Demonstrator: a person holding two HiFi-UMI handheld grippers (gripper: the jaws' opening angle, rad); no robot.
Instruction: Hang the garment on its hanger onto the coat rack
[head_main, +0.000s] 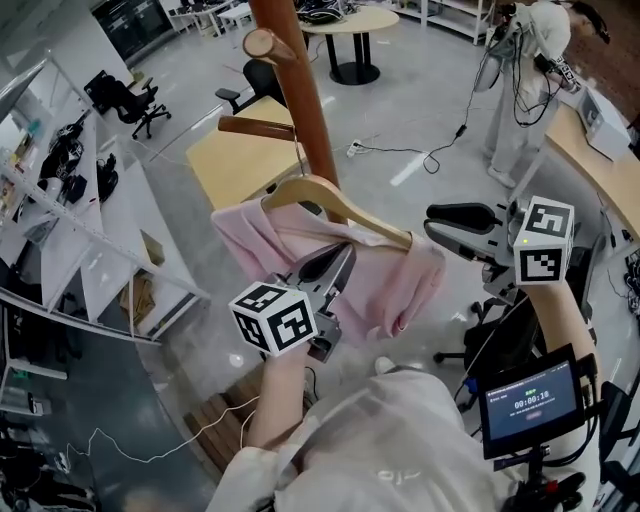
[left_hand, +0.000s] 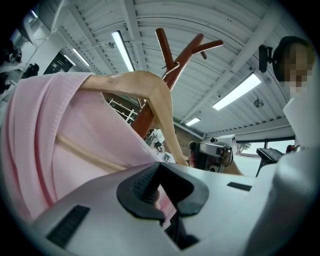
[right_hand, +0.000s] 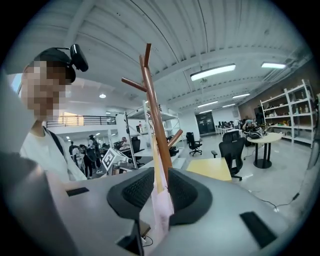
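Observation:
The brown wooden coat rack (head_main: 305, 90) rises in front of me, with pegs branching off its pole. A pale wooden hanger (head_main: 330, 195) carries a pink garment (head_main: 270, 240) and hangs in the air just in front of the pole, below the pegs. My left gripper (head_main: 335, 265) comes up from underneath and is shut on the pink garment (left_hand: 65, 130). My right gripper (head_main: 430, 228) is at the hanger's right end, and the wood (right_hand: 157, 170) and pink cloth (right_hand: 162, 210) sit in the narrow gap between its pads. The hanger's hook is hidden.
A yellow desk (head_main: 235, 160) and a black office chair (head_main: 255, 85) stand behind the rack. White shelves (head_main: 60, 230) run along the left. A round table (head_main: 350, 25) is at the back, a person (head_main: 525, 80) stands at the far right, and a cable (head_main: 430, 155) lies on the floor.

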